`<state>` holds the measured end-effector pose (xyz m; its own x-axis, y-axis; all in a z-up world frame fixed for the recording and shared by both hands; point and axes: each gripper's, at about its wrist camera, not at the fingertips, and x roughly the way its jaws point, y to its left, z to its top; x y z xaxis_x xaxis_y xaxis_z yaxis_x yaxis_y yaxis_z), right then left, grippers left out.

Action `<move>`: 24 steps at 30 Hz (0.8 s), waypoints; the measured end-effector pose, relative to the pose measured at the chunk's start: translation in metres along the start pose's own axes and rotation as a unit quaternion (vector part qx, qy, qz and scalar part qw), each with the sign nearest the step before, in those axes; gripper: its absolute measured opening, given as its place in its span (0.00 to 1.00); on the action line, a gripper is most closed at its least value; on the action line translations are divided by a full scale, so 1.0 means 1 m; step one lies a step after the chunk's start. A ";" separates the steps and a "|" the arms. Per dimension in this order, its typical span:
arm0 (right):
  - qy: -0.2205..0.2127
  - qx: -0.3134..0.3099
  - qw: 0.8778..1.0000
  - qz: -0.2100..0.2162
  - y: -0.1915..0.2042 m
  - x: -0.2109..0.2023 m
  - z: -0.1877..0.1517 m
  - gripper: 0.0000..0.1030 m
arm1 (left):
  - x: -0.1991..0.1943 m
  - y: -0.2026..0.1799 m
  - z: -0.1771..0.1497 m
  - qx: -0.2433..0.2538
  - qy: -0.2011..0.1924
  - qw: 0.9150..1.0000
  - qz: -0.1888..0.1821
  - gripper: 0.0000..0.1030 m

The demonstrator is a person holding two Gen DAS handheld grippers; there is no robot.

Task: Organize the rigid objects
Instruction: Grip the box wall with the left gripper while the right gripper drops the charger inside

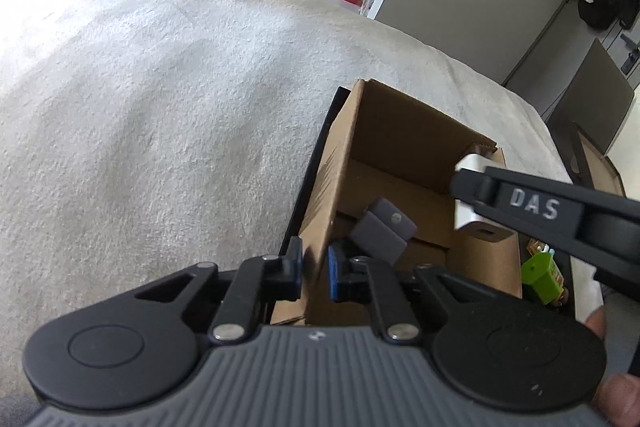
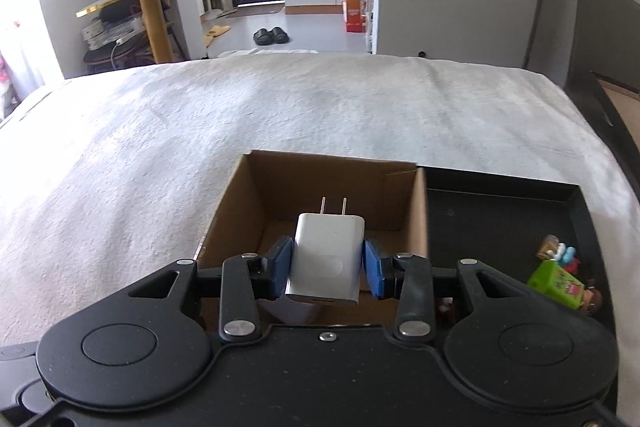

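Note:
An open cardboard box (image 1: 400, 131) (image 2: 240, 195) stands on a white towel-covered table. My left gripper (image 1: 314, 267) is shut on the box's near left wall, one pad on each side. A grey block (image 1: 380, 227) lies inside the box. My right gripper (image 2: 326, 265) is shut on a white wall charger (image 2: 326, 255) with its two prongs pointing forward, held over the box's opening. The charger also shows in the left wrist view (image 1: 470, 195), at the box's right wall.
A black tray (image 2: 500, 203) lies right of the box and holds a green toy box (image 2: 556, 283) (image 1: 540, 275) and small figures (image 2: 558, 251). The white towel (image 2: 200, 115) stretches left and beyond. A dark cabinet (image 2: 600, 27) stands at the right.

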<state>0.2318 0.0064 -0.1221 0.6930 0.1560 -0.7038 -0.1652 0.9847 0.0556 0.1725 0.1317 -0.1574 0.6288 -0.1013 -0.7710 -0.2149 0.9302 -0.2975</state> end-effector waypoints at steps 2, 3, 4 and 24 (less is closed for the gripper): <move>0.005 -0.003 1.000 0.007 0.004 0.003 0.000 0.37 | 0.000 0.001 0.000 -0.003 0.000 1.000 -0.004 0.11; 0.006 -0.003 1.000 0.009 0.006 0.004 0.000 0.37 | 0.000 0.002 0.000 -0.006 0.000 1.000 -0.007 0.11; 0.007 -0.005 1.000 0.011 0.008 0.005 -0.001 0.37 | 0.000 0.004 0.000 -0.010 0.001 1.000 -0.010 0.11; -0.005 -0.021 0.999 0.047 0.012 -0.003 0.009 0.43 | 0.000 0.012 0.002 -0.033 -0.004 0.999 -0.016 0.13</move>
<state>0.2341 0.0183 -0.1129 0.6802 0.2489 -0.6895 -0.2593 0.9615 0.0913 0.1715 0.1432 -0.1599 0.6420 -0.1275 -0.7560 -0.2428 0.9015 -0.3583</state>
